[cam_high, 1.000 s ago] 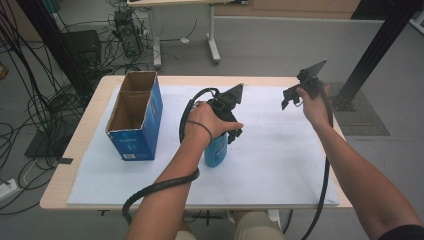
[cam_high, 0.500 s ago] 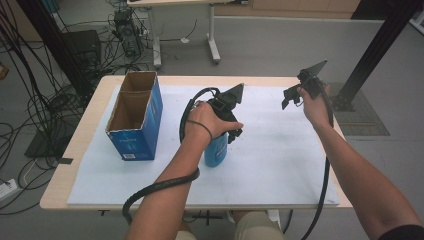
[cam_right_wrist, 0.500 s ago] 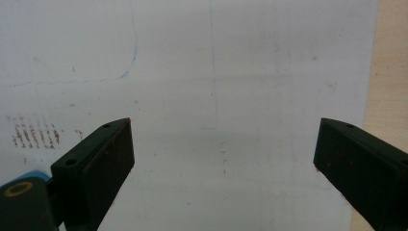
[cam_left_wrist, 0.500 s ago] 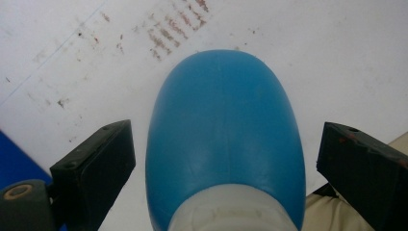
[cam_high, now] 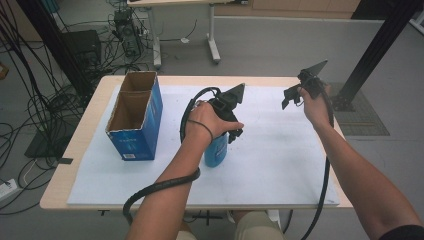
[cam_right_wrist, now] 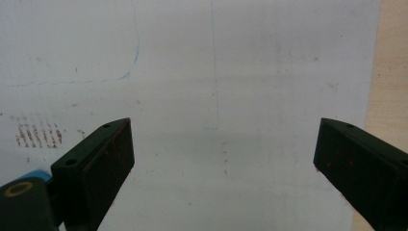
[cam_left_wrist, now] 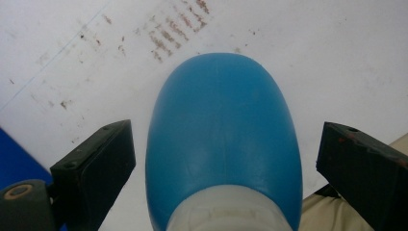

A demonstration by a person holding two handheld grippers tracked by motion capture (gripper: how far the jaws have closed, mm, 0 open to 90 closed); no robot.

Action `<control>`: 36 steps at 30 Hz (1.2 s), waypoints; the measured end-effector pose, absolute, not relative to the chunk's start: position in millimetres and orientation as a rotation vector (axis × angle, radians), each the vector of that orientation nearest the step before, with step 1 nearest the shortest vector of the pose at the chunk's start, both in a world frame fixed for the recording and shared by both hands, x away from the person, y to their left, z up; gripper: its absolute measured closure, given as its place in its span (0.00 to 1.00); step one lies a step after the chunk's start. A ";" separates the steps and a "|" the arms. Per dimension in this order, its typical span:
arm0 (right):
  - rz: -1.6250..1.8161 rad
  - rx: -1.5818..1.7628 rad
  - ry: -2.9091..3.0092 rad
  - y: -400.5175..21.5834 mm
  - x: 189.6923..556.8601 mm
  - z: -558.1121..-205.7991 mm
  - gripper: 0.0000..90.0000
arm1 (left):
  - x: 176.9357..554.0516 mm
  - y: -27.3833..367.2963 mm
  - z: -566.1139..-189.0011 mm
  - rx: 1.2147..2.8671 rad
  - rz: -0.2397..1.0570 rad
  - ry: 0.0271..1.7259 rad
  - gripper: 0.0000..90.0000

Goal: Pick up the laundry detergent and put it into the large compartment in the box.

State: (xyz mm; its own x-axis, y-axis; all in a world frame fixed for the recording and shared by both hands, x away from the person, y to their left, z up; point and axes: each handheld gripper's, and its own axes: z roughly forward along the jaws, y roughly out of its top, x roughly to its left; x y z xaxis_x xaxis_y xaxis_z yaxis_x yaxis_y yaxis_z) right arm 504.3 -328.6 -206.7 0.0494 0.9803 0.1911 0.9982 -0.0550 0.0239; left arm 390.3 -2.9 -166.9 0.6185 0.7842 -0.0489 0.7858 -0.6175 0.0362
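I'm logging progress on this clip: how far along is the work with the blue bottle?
Early stage. Done: the left gripper is positioned over the blue bottle, jaws open on either side. In hand: closing on it; gaps still show beside both jaws, so no grip yet. Left: grasp and move it, perhaps to the open cardboard box. The right gripper hangs open over the white mat.

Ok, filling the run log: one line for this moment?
left gripper: open, straddling blue bottle | right gripper: open, above white mat

Even, soft indoor light throughout; slightly soft focus, faint shadows, no glare.
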 end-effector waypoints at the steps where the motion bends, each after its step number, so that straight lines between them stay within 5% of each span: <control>1: -0.236 -2.188 -2.075 -328.8 504.5 -206.9 0.08 | 390.2 -2.9 -166.7 2.777 -0.041 1.348 0.08; 36: -0.238 -2.186 -2.076 -328.5 503.1 -205.6 0.08 | 386.3 -3.2 -164.1 2.770 -0.014 1.342 0.08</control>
State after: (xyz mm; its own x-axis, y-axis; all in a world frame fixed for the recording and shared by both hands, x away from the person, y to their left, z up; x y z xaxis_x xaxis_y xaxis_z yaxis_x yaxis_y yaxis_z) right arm 503.1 -328.5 -205.6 0.0480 0.9798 0.1941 0.9983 -0.0535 0.0230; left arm 386.3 -3.2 -164.1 0.6202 0.7836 -0.0356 0.7842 -0.6183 0.0530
